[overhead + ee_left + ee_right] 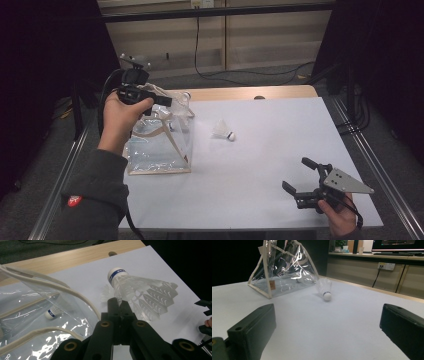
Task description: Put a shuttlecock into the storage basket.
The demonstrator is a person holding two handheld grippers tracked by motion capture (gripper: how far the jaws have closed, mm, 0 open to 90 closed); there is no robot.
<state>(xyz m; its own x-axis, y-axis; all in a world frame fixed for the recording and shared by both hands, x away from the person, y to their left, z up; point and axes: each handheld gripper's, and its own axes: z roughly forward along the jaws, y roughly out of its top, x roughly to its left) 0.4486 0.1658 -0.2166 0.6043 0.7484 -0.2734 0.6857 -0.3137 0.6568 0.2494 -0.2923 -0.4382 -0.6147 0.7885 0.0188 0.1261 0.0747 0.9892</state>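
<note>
Left gripper (119,305) clamps a shuttlecock (140,291) by its feathers above the clear bag (37,322); right gripper (303,176), well apart from the bag, stands with jaws apart.

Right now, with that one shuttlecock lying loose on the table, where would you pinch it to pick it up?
Probably by the feather skirt, just behind the cork. The loose shuttlecock lies on its side on the white table, cork toward the person. The open right gripper could come from above with one jaw on each side; the skirt is wide and springy, whereas the round cork may slip. The left gripper holds another shuttlecock at its feathers.
</note>
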